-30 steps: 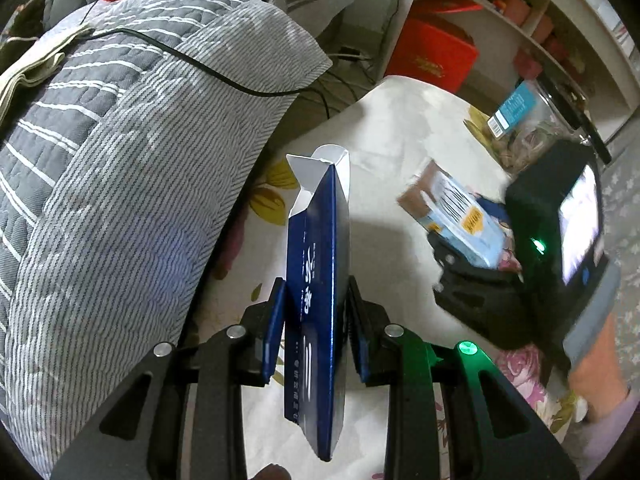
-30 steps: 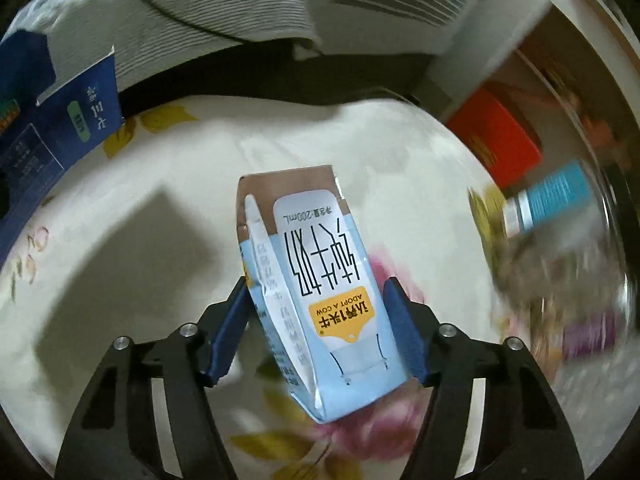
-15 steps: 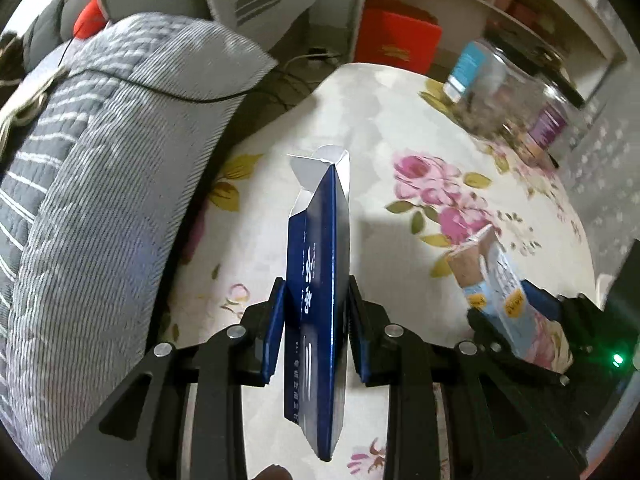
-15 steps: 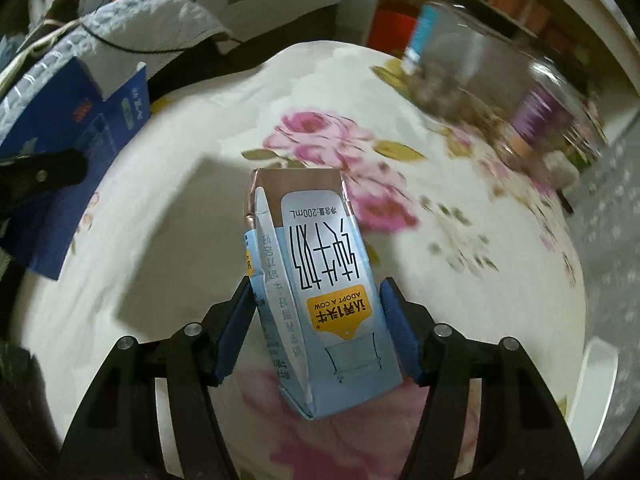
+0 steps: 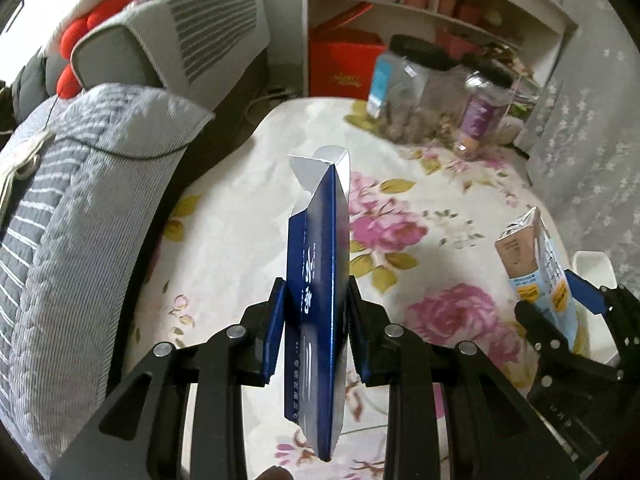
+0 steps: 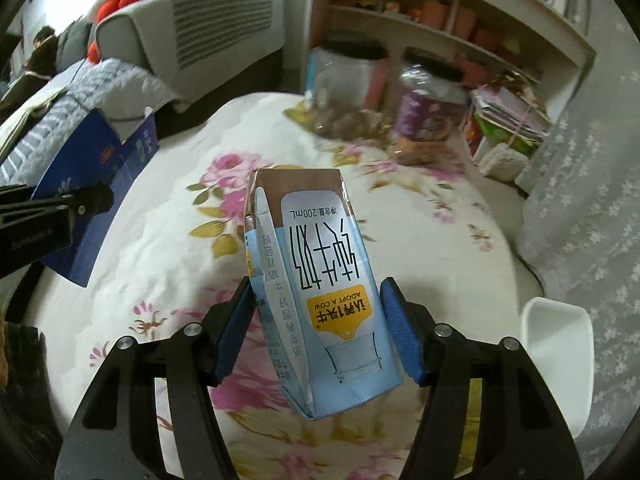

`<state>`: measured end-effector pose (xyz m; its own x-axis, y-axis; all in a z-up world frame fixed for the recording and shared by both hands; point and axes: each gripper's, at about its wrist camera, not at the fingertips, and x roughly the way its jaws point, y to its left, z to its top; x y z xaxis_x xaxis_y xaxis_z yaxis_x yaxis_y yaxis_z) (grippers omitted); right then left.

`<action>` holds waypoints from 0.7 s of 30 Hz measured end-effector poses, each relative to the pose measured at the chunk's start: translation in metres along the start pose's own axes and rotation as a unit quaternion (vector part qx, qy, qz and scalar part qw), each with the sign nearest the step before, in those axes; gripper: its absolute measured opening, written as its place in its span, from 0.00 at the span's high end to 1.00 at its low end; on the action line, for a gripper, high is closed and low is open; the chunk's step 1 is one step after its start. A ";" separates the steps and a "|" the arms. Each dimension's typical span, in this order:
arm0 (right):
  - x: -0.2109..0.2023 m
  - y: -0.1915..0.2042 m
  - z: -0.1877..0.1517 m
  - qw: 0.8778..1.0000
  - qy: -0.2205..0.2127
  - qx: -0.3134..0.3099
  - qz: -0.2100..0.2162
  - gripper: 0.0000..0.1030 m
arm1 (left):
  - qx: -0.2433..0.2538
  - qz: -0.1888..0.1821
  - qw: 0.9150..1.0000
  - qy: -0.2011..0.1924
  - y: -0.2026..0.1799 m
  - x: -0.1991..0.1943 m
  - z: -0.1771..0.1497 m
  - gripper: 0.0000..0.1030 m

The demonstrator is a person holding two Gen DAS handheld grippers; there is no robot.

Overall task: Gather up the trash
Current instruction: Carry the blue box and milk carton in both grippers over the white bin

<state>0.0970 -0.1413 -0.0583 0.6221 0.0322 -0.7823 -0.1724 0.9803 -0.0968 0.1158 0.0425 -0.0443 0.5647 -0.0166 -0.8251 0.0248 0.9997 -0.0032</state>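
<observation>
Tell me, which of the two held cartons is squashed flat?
The dark blue box in the left gripper, thin and edge-on with its end flap open. The light blue milk carton in the right gripper keeps its full shape.

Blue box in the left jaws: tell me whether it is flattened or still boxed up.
Flattened. The blue box shows as a thin slab edge-on between the nearly closed jaws, its white end flap open.
</observation>
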 end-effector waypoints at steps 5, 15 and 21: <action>-0.012 -0.038 -0.006 0.999 -0.020 0.025 -0.014 0.41 | 0.006 -0.002 1.000 -0.018 -0.021 -0.008 0.001 0.72; -0.029 -0.117 -0.026 0.992 -0.048 0.105 -0.049 0.41 | 0.031 -0.016 0.999 -0.039 -0.068 -0.018 -0.002 0.72; -0.039 -0.155 -0.038 0.985 -0.057 0.152 -0.065 0.41 | 0.042 -0.024 0.997 -0.056 -0.090 -0.025 -0.001 0.72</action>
<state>0.0701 -0.3023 -0.0366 0.7078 -0.0931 -0.7003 0.1410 0.9900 0.0109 0.0985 -0.0465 -0.0242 0.6491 -0.0720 -0.7573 0.1209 0.9926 0.0093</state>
